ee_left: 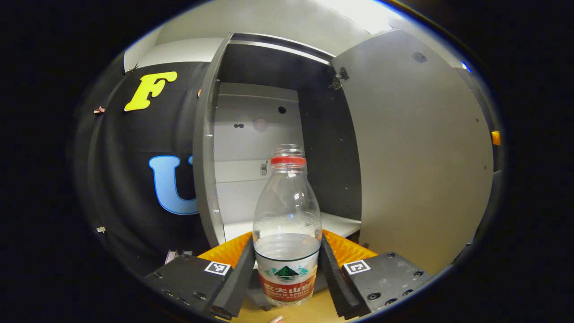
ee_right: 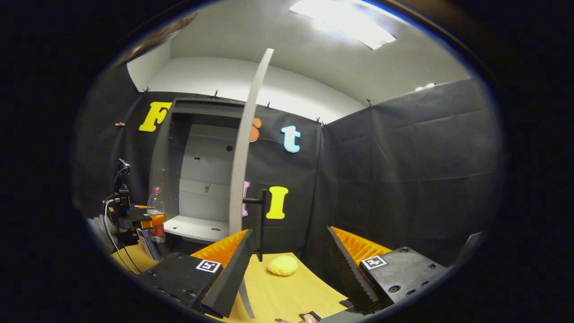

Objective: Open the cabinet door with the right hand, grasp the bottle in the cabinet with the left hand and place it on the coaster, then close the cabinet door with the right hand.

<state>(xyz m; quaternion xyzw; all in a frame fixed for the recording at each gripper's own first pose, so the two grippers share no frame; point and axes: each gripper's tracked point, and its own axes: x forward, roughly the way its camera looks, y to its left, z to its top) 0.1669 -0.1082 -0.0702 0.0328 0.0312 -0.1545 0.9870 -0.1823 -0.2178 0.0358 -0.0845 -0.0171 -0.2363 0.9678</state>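
Left gripper (ee_left: pixel 287 269): jaws clamped on water bottle (ee_left: pixel 287 224), upright, in front of the cabinet (ee_left: pixel 264 134) | cabinet door (ee_left: pixel 417 148): open | right gripper (ee_right: pixel 287 264): jaws open, empty, above bench (ee_right: pixel 287 291) near yellow coaster (ee_right: pixel 282 265)

Black cloth (ee_right: pixel 403 179) hangs as the booth's walls, meeting in a corner at the back right and pinned along its top edge by small clips (ee_right: pixel 144 90). Above the cloth runs a white wall (ee_right: pixel 215 76), and over that a grey ceiling (ee_right: pixel 269 36) with a bright light panel (ee_right: pixel 345 22). A wooden table (ee_right: pixel 287 291) spreads below, its far edge against the cloth.
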